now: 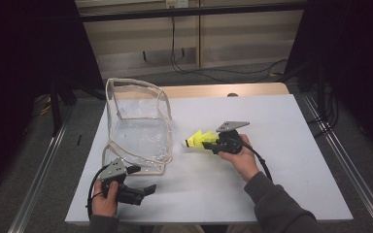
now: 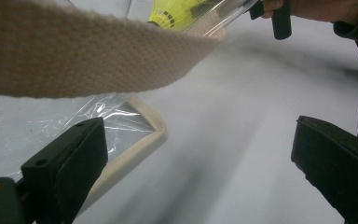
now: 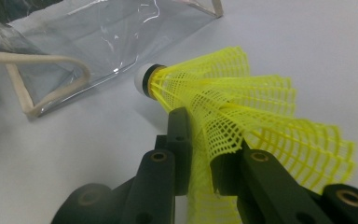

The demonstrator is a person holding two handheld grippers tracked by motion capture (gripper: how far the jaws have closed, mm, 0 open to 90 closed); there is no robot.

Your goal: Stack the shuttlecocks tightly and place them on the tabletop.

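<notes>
Shuttlecock (image 1: 197, 140) clamped by its yellow skirt in your right gripper (image 1: 212, 144), just right of the clear bag (image 1: 137, 127), left gripper (image 1: 143, 187) jaws wide, open tabletop (image 1: 281, 145) rightward.

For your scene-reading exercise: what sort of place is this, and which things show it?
Probably a lab or recording station: a bare white table between dark curtains, loose cables on the floor behind, and a cabled handheld tool pinching a yellow shuttlecock.
</notes>
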